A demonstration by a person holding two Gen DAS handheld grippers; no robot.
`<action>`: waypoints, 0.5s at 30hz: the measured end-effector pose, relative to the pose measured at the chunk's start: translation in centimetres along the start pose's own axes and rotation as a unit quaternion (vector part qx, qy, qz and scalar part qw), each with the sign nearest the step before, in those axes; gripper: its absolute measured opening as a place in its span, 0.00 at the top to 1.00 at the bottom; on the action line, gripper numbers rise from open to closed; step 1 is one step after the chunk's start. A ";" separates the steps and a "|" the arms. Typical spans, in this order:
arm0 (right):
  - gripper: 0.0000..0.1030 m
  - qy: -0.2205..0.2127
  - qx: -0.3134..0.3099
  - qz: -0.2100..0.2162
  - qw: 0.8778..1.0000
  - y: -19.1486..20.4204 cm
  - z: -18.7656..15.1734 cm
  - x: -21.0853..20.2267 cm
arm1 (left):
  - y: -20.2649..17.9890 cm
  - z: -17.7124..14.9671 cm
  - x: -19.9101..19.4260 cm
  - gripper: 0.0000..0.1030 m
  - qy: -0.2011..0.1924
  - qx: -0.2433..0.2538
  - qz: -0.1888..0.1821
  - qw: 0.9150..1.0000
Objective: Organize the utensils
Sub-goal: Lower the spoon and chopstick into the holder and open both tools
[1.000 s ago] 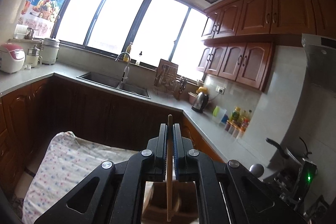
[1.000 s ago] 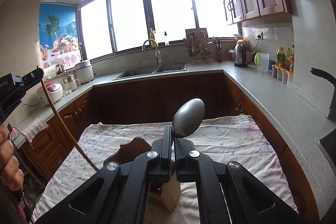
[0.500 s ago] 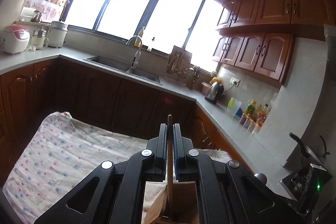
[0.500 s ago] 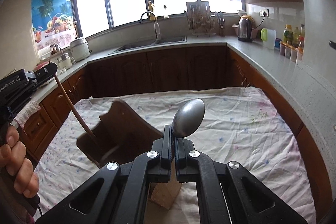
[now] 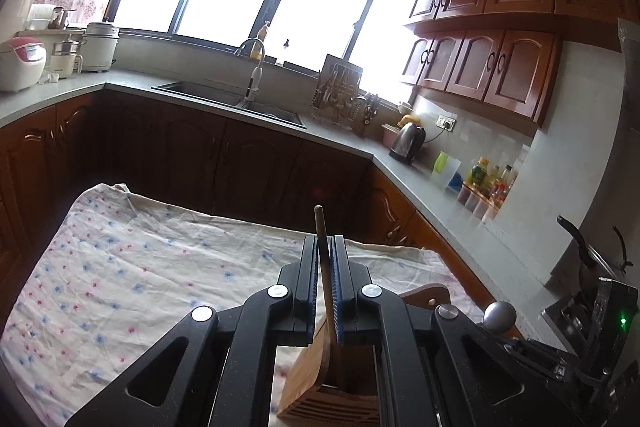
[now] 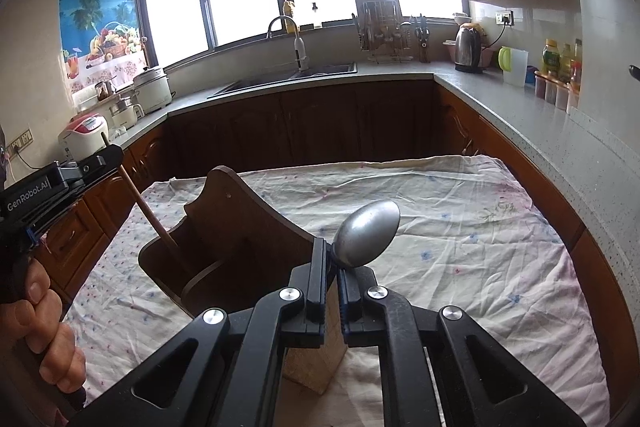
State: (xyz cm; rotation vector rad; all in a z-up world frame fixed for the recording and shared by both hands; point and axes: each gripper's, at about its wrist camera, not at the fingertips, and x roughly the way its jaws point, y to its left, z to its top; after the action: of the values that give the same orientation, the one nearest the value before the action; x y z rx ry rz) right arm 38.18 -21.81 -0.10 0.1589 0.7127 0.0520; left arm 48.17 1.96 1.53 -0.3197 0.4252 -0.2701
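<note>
A dark wooden utensil holder [image 6: 240, 227] stands on the flowered cloth. My left gripper [image 5: 324, 239] is shut on a thin wooden chopstick [image 5: 320, 223]. The chopstick [image 6: 152, 215] slants down from the left gripper [image 6: 104, 153], and its lower end is inside the holder's left compartment. My right gripper [image 6: 331, 247] hangs over the holder's pale front block [image 6: 316, 359]. Its jaws are opening, with a narrow gap showing. A metal spoon [image 6: 366, 233] stands bowl-up between the fingertips and leans right. The spoon's handle is hidden below.
The table's flowered cloth [image 6: 460, 227] spreads to the right and behind the holder. Grey counters with a sink [image 6: 304, 75], a kettle [image 6: 468, 47] and a rice cooker [image 6: 84, 135] ring the room. A person's hand [image 6: 44, 339] grips the left tool.
Both grippers sank toward the holder, and the chopstick's tip went into it. Since half a second ago the right jaws have parted slightly and the spoon has tipped right.
</note>
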 end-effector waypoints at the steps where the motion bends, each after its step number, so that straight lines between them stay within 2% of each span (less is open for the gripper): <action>1: 0.93 0.000 0.002 0.001 1.000 0.0 -0.1 0.0 | 0.0 0.1 -0.1 0.95 0.002 0.000 0.000 1.000; 5: 0.93 0.002 0.003 0.002 1.000 0.1 -0.3 -0.1 | 0.1 -0.1 -0.7 0.92 0.008 0.000 0.000 1.000; 9: 0.92 0.002 0.008 0.001 1.000 0.0 -0.2 -0.3 | 0.2 -0.3 -0.9 0.81 0.015 -0.005 0.008 1.000; 11: 0.83 0.000 0.011 0.001 1.000 -0.1 -0.2 -0.5 | 0.4 -0.2 -1.0 0.78 0.015 -0.010 0.008 1.000; 13: 0.58 0.000 0.016 0.006 1.000 -0.3 -0.2 -0.7 | 0.3 -0.2 -1.3 0.75 0.017 -0.011 0.009 1.000; 15: 0.53 0.000 0.020 0.011 1.000 -0.5 -0.4 -1.0 | 0.3 -0.1 -1.6 0.64 0.020 -0.012 0.015 1.000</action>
State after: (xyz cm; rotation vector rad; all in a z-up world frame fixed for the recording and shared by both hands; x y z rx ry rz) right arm 37.20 -22.33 0.18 0.2053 0.7125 0.0583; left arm 46.75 2.72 1.91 -0.3311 0.4734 -0.2417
